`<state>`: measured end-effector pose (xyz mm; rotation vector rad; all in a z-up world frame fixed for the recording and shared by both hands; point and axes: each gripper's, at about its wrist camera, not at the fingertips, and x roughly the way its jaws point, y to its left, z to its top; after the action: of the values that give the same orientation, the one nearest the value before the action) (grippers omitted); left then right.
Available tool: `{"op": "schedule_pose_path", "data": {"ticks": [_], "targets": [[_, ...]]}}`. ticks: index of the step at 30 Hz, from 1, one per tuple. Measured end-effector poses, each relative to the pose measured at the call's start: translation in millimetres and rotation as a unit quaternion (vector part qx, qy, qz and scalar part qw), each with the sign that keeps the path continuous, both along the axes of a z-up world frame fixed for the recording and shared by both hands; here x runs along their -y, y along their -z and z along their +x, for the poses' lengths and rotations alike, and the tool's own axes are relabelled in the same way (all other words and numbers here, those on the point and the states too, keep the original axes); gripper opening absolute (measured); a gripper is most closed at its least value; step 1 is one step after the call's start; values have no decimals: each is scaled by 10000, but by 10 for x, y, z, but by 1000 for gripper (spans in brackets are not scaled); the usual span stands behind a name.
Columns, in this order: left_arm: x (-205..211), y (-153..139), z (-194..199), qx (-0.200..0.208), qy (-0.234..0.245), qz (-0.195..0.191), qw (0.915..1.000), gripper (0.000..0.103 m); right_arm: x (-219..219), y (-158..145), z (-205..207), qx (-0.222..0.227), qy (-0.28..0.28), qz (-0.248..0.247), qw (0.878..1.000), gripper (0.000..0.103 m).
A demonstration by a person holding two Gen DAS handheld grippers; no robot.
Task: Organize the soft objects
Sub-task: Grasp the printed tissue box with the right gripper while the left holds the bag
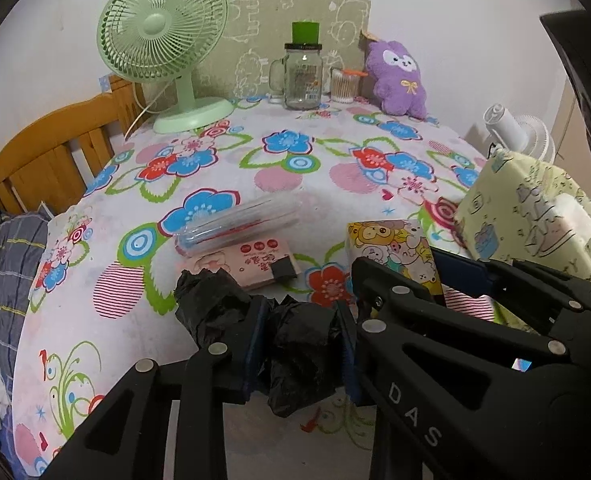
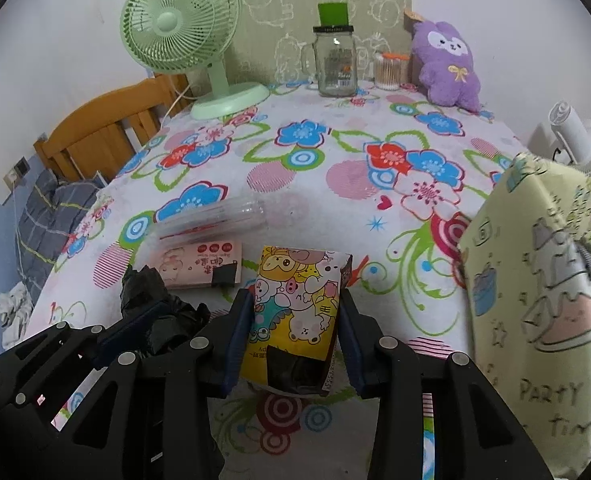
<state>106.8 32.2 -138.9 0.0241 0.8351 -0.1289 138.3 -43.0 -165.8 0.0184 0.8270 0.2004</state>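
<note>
Surface: your work area is a surface [image 2: 335, 168] under a white cloth printed with blue, red and pink flowers.
Bag: a tall pale-yellow paper gift bag with cartoon drawings [image 2: 535, 280] stands at the right edge, close beside your right claw, walling off that side.
Fan: a mint-green plastic desk fan [image 2: 183, 36] stands at the far left, well apart from your claws.
Plush: a purple fluffy plush toy with a white face [image 2: 447, 64] leans against the far wall, to the right of a clear glass mug jar with a green lid [image 2: 335, 60] and a small clear tub of cotton swabs [image 2: 387, 72].
Right claw: your right claw [image 2: 291, 332] is clenched on a soft yellow pack printed with cartoon animals [image 2: 295, 304]; both blue pads sit against its sides.
Left claw: your left claw [image 1: 301, 344] is clamped on a crumpled black plastic bag [image 1: 299, 344], which bulges out past both pads.
In the way: just beyond the black bag lie a flat pink tissue pack with red print [image 1: 251, 260] and, touching its far side, a clear plastic tube package [image 1: 235, 224].
</note>
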Motion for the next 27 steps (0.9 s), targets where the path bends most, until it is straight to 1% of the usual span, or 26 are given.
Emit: {"op": "schedule_pose_path", "data": {"ticks": [15, 27], "targets": [[102, -362, -281, 386, -98, -48, 9992, 33, 111, -378, -304, 385, -59, 17, 9992, 44], [198, -711, -513, 780, -76, -55, 9969, 33, 211, -747, -582, 800, -64, 23, 9968, 44]]}}
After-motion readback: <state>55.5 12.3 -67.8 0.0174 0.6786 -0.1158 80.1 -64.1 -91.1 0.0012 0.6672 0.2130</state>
